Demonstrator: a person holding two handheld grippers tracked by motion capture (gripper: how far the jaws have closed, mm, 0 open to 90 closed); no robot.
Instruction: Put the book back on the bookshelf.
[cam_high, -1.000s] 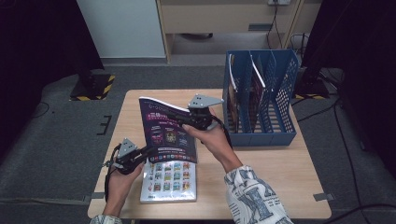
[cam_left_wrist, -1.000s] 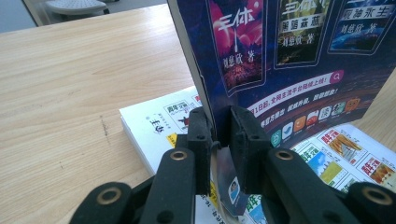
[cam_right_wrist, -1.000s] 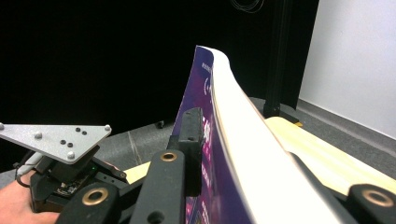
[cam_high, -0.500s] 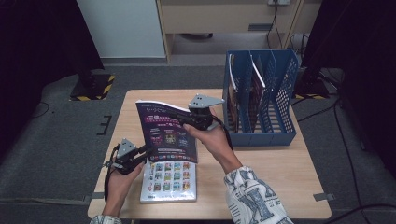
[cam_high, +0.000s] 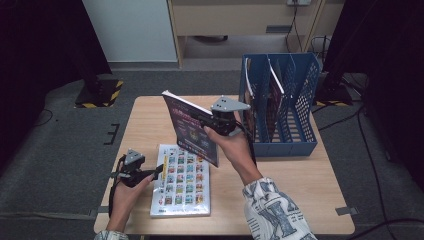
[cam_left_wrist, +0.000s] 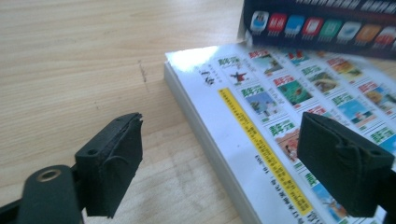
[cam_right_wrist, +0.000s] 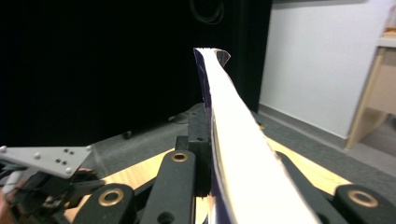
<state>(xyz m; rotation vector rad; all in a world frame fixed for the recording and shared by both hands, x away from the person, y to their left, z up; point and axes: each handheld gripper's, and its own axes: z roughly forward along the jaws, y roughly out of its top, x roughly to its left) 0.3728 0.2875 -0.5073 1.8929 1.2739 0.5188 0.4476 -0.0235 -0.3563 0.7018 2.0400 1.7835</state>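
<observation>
I had the right gripper (cam_high: 202, 119) pinching the purple book (cam_high: 190, 127) upright, rack (cam_high: 300, 100) at 3 o'clock nearest it, left gripper (cam_high: 159, 171) jaws just spread, empty.

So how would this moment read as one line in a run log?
right gripper: shut on purple book, lifted | left gripper: just opened, nothing held, beside white book | blue rack: behind

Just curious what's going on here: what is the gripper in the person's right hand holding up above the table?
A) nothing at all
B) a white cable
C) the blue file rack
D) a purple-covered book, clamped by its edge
D: the right gripper is clamped on the edge of the purple book, lifted clear of the table beside the blue rack.
</observation>
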